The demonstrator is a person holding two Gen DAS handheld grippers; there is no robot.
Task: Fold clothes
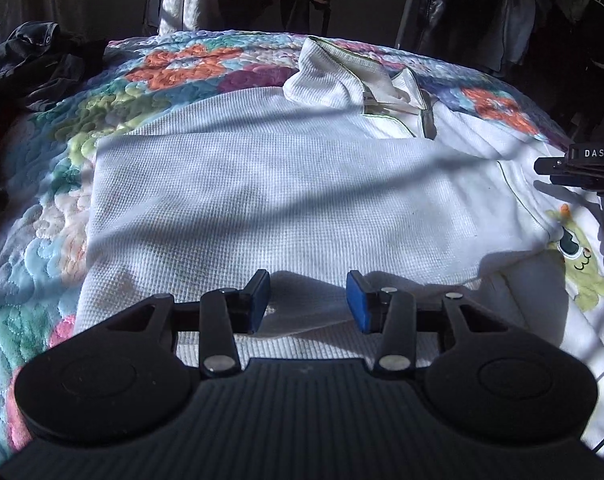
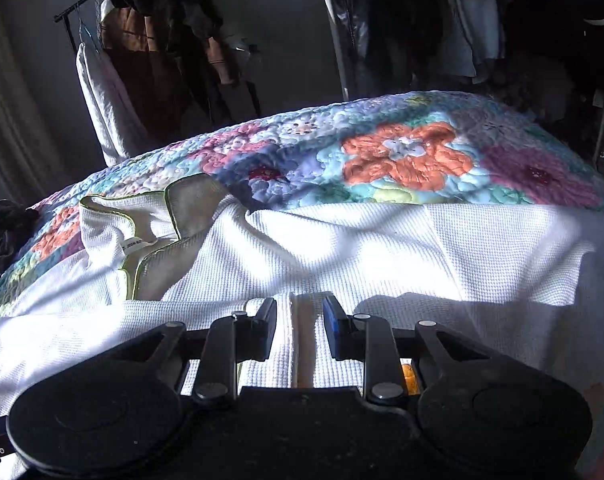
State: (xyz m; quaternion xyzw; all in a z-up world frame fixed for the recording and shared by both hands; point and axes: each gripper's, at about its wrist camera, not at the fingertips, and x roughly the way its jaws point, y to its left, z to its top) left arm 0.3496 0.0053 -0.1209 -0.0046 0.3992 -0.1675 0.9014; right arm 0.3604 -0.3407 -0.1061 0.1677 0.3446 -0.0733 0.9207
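Jaws both released, above cloth | white waffle top (image 1: pixel 262 192) flat on quilt (image 1: pixel 174 72), collar (image 1: pixel 366 84) pointing away

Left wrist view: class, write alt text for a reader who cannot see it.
A white waffle-knit garment lies spread on a floral quilt, its collar at the far end. The left tongs stand open over its near edge, holding nothing. The right tongs show at the right.

The right gripper (image 1: pixel 542 176) is cut off by the left view's edge — hanging clothes (image 2: pixel 422 20) are lost in shadow.
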